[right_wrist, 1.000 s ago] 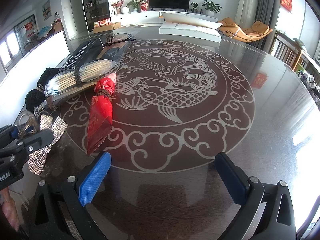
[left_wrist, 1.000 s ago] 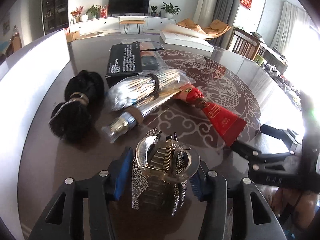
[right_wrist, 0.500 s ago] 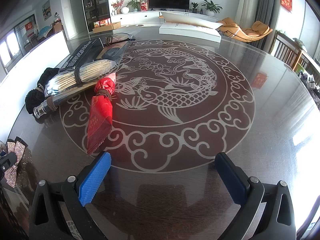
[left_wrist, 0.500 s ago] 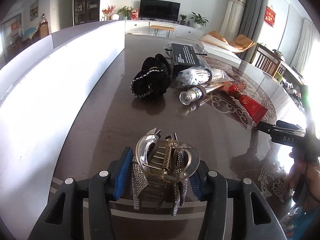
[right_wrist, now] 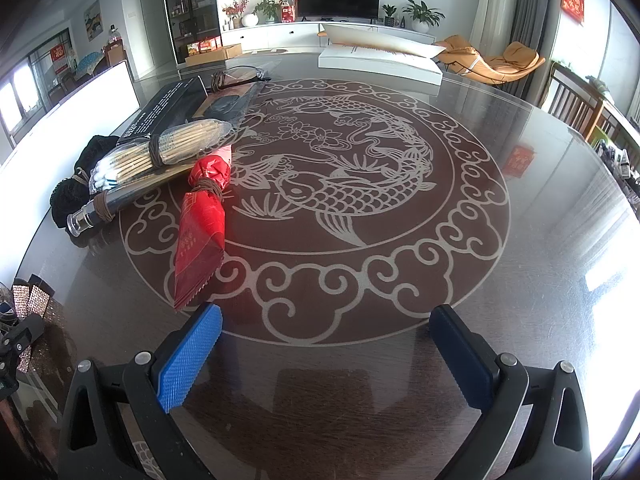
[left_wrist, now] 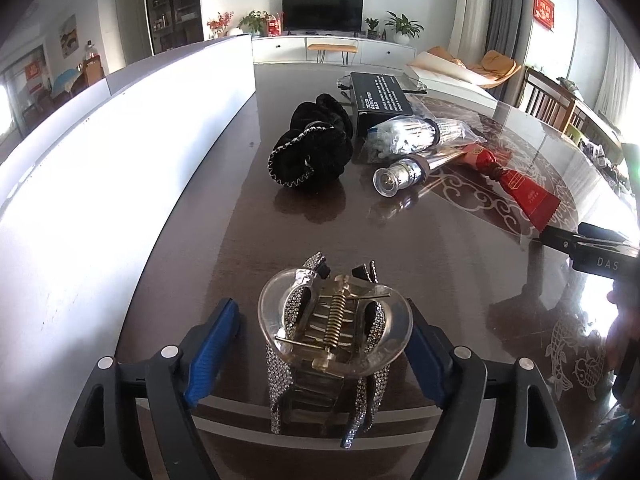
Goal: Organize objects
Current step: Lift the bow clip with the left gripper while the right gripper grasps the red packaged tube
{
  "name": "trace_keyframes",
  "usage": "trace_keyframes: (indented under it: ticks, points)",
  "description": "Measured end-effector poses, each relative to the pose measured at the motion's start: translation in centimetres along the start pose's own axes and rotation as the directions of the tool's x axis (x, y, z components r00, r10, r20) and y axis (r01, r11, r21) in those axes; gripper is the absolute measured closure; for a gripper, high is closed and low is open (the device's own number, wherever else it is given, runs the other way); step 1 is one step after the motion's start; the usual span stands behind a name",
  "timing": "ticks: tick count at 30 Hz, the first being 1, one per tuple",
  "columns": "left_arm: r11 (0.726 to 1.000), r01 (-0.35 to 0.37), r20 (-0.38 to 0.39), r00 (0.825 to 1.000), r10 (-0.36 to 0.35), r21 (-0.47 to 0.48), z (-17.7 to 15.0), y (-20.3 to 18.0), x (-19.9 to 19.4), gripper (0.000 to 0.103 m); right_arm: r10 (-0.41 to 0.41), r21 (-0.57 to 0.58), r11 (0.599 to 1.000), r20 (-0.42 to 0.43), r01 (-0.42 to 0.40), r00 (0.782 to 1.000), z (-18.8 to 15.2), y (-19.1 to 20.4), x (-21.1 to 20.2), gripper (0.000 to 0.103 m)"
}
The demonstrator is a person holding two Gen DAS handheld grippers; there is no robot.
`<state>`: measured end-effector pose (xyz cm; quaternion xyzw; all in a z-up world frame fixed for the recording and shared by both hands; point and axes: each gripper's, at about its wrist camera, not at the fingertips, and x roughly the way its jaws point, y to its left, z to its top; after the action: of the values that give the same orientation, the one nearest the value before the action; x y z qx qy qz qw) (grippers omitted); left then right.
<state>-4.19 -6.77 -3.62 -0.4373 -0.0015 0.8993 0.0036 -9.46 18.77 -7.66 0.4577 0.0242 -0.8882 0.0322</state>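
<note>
My left gripper (left_wrist: 326, 344) is open, its blue pads standing apart on either side of a clear hair claw clip with rhinestone trim (left_wrist: 334, 330) that rests on the dark table near its front left edge. The clip also shows at the far left of the right wrist view (right_wrist: 28, 300). My right gripper (right_wrist: 326, 344) is open and empty above the table, just right of a red packet (right_wrist: 200, 224). Further back lie a black scrunchie (left_wrist: 312, 148), a bag of cotton swabs (left_wrist: 404, 136), a clear tube (left_wrist: 400, 176) and a black box (left_wrist: 380, 96).
A white panel (left_wrist: 100, 160) runs along the table's left side. A white box (right_wrist: 380, 62) lies at the far end. The table (right_wrist: 520, 280) has a carp pattern in the middle. Chairs (right_wrist: 580, 108) stand to the right.
My left gripper has drawn back from the pile toward the front left edge with the claw clip, and its fingers have spread off the clip. My right gripper has not moved.
</note>
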Motion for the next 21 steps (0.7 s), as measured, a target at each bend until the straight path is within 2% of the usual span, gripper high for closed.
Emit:
trace_keyframes:
  ticks: [6, 7, 8, 9, 17, 19, 21]
  points:
    - [1.0, 0.0, 0.009, 1.0, 0.0, -0.007, 0.2, 0.1, 0.3, 0.025, 0.0, 0.0, 1.0, 0.0, 0.0, 1.0, 0.0, 0.0, 0.0, 0.0]
    - [1.0, 0.006, 0.012, 1.0, -0.006, -0.011, 0.2, 0.2, 0.2, 0.028, 0.0, 0.0, 1.0, 0.0, 0.0, 1.0, 0.0, 0.0, 0.0, 0.0]
    - [1.0, 0.01, 0.022, 1.0, -0.009, -0.013, 0.3, 0.3, 0.1, 0.043, 0.0, 0.0, 1.0, 0.0, 0.0, 1.0, 0.0, 0.0, 0.0, 0.0]
    - [1.0, 0.012, 0.027, 1.0, -0.012, -0.007, 0.4, 0.3, 0.0, 0.049, 0.0, 0.0, 1.0, 0.0, 0.0, 1.0, 0.0, 0.0, 0.0, 0.0]
    - [1.0, 0.02, 0.037, 0.999, -0.019, -0.008, 0.0, 0.5, -0.5, 0.05, 0.011, -0.003, 1.0, -0.008, -0.011, 1.0, 0.1, 0.0, 0.0, 0.0]
    - [1.0, 0.016, 0.04, 0.999, -0.016, -0.007, -0.3, 0.6, -0.7, 0.05, 0.045, -0.023, 0.999, -0.045, -0.047, 0.998, 0.4, -0.4, 0.0, 0.0]
    - [1.0, 0.018, 0.041, 0.999, -0.018, -0.017, -0.4, 0.9, -0.9, 0.05, 0.122, 0.017, 0.992, -0.049, -0.121, 0.991, 1.2, -1.7, -0.6, 0.0]
